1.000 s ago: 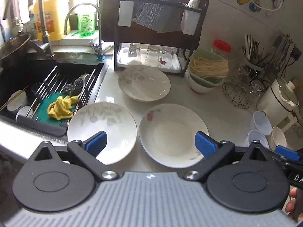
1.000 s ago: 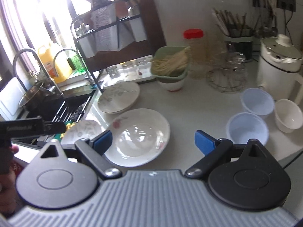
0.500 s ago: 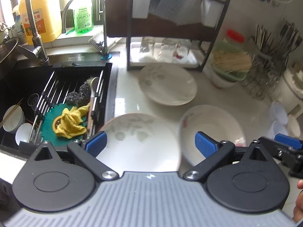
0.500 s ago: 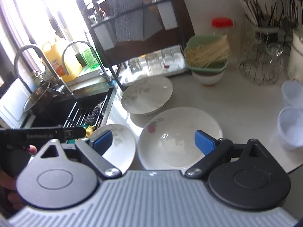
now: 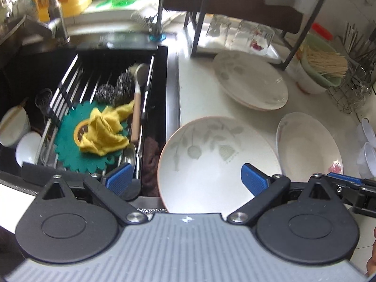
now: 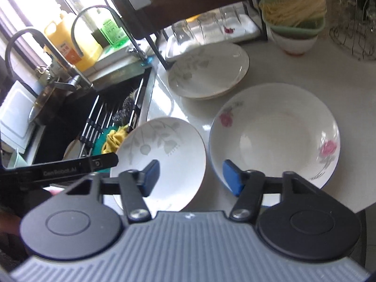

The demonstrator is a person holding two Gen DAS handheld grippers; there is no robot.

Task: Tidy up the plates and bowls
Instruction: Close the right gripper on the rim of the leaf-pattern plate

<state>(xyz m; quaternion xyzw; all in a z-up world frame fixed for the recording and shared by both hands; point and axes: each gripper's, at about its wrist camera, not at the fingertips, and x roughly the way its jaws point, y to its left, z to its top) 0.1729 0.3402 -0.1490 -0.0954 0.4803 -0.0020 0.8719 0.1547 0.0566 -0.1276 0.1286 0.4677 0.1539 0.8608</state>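
While both tongs, left (image 5: 185, 178) and right (image 6: 191, 176), are hovering released and empty, the right having just been narrowing, over the leaf plate (image 5: 216, 159) on the tabletop (image 6: 293, 70), its glazed, breakable rim is probably demanding a firm edge pinch.

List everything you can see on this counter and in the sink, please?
Leaf plate: one, white with grey leaves, counter by sink.
Rose plate: one, white with pink roses, beside it.
Stacked plates: at least two, white, behind.
Glasses: several, clear, upturned on rack tray.
Noodle basket: one, green, on a white bowl.
Cups: two, pale, right edge.
Cloth: one, yellow, sink rack.
Scourers: two, steel, sink rack.
Bottles: orange and green, behind the taps.
Left gripper: open, over leaf plate.
Right gripper: jaws just been closing, nothing pressed.
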